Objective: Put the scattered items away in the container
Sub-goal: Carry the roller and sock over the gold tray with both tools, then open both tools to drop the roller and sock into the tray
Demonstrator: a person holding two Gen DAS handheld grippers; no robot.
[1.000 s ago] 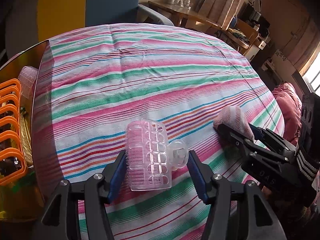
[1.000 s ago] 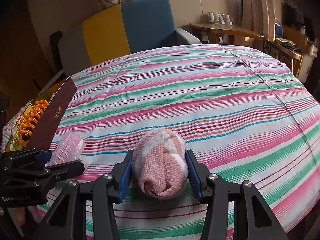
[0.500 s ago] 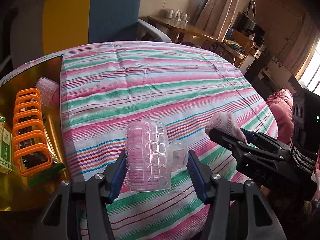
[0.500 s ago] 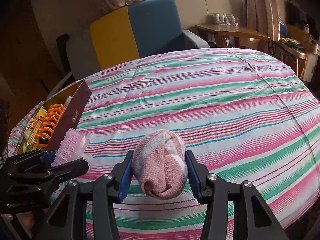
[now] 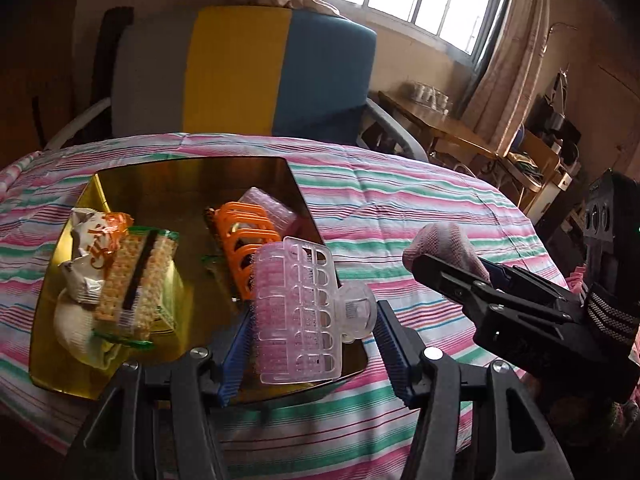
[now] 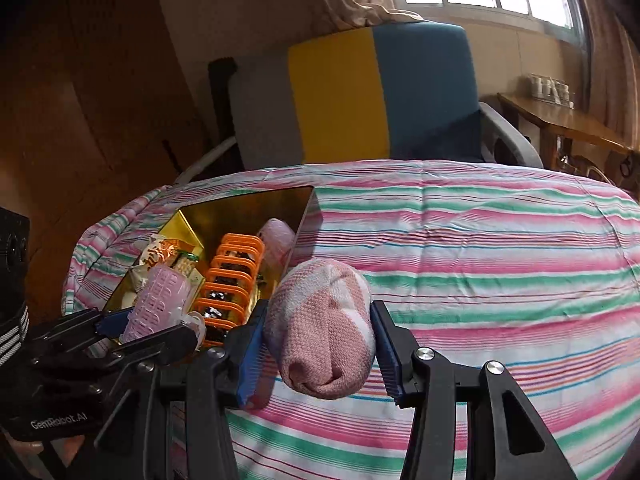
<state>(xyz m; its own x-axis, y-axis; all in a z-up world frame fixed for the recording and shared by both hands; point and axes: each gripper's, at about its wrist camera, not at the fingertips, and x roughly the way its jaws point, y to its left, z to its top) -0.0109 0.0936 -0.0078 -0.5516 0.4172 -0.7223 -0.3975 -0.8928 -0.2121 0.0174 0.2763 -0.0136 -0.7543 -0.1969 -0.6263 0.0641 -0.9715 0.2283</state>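
Your left gripper point(image 5: 312, 344) is clamped on a pink hair roller point(image 5: 294, 312) with a clear plastic clip; the blue pads press both of its sides, and it hangs at the lower centre of the left view, over the near right corner of the box point(image 5: 192, 184). Your right gripper point(image 6: 318, 354) is clamped on a rolled pink sock point(image 6: 324, 328), pads tight against both flanks, at the lower centre of the right view, just right of the box wall point(image 6: 308, 220) and above the striped cloth point(image 6: 480, 260). In the left view the sock point(image 5: 444, 240) shows at centre right, held by the right gripper point(image 5: 448, 268). In the right view the roller point(image 6: 162, 300) sits at lower left in the left gripper point(image 6: 140, 328), over the box. The box is gold inside, open on top, and rests on the cloth-covered bench point(image 5: 400, 200) at left of centre. Inside it lie an orange plastic rack point(image 5: 244, 240), a second pink roller point(image 5: 268, 208) at the far right corner, a cracker pack point(image 5: 136, 280) and a white-and-orange snack bag point(image 5: 92, 248) to the left. Behind the bench stands a chair point(image 5: 260, 68) in grey, yellow and blue.
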